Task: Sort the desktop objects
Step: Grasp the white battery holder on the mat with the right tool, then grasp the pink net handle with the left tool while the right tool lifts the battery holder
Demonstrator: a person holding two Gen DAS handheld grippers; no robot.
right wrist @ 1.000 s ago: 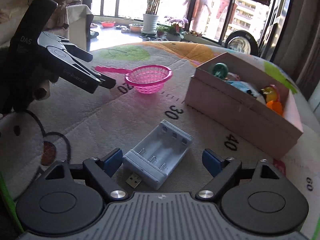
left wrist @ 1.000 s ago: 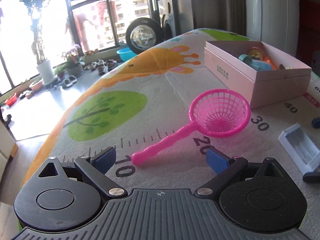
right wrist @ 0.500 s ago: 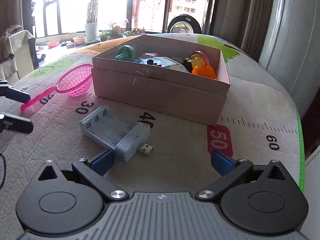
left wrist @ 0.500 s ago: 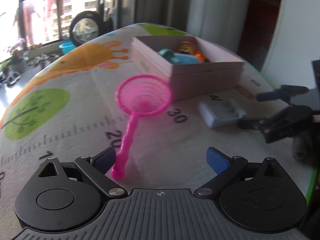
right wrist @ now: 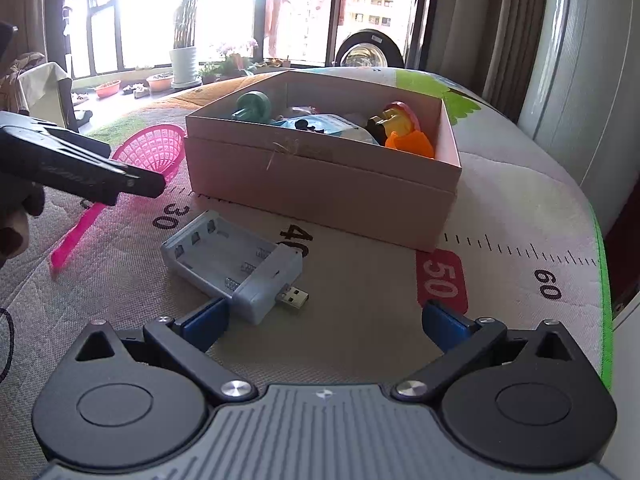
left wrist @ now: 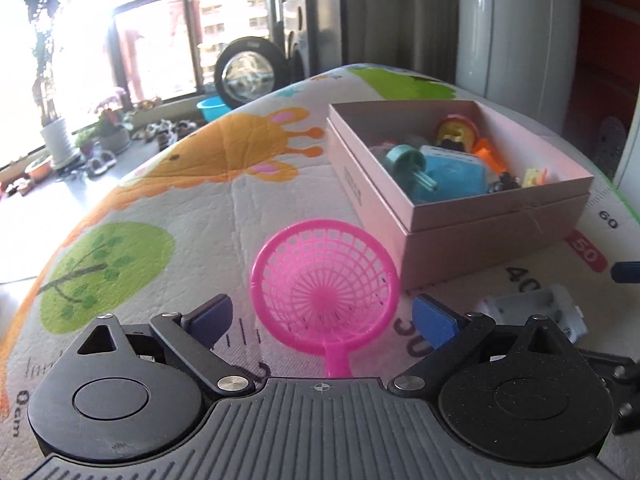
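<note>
A pink plastic strainer [left wrist: 324, 292] lies on the printed mat, its bowl between the fingers of my left gripper [left wrist: 322, 318]. That gripper is open, its pads clear of the rim, and the handle runs back under it. A grey battery charger [right wrist: 232, 260] with a USB plug lies in front of my right gripper [right wrist: 326, 322]. My right gripper is open wide, its left finger beside the charger's near corner. The open pink box [right wrist: 320, 188] behind holds several toys. In the right wrist view my left gripper [right wrist: 148, 182] hovers over the strainer [right wrist: 156, 152].
The mat's [right wrist: 520, 208] green border [right wrist: 602, 280] marks the table's right edge, close to a white wall. The box [left wrist: 496, 236] stands just right of the strainer, the charger [left wrist: 532, 312] nearer. Beyond the far edge are floor, potted plants and windows.
My left gripper moved along the handle up to the strainer's bowl. My right gripper opened wider and swung so the charger sits at its left finger; it kept still over the last half second.
</note>
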